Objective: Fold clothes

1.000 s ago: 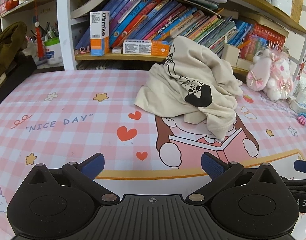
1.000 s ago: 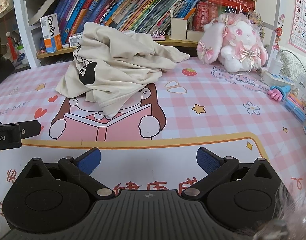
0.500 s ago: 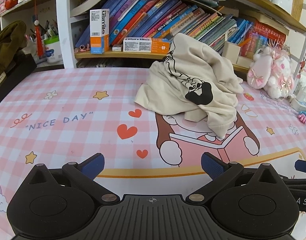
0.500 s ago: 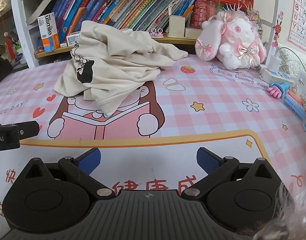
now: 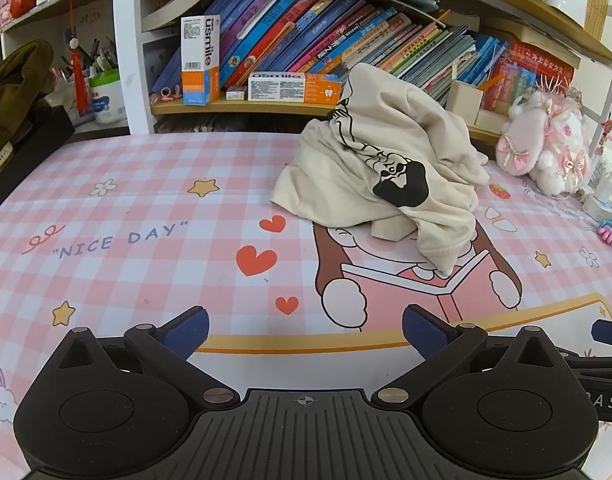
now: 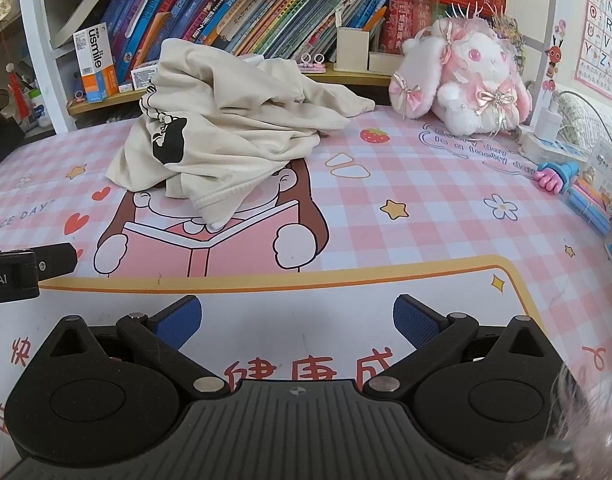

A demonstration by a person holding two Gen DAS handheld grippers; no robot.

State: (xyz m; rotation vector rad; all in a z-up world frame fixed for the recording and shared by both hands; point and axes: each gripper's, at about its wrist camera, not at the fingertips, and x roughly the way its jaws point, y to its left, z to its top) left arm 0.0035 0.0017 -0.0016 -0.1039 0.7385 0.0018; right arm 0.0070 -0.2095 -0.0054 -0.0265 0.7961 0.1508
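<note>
Cream garment (image 5: 389,176) heaps before books (image 5: 325,48) (plush rabbit (image 6: 461,84) beside), both grippers' fingers (image 5: 186,330) spread, empty.

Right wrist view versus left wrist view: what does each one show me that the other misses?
Only the right wrist view shows the alphabet poster on the wall and the right gripper, open. Only the left wrist view shows the olive garment at far left, the "NICE DAY" lettering in full, and the left gripper, open. Both show the crumpled cream shirt on the pink checked mat, the bookshelf and the plush rabbit.
</note>
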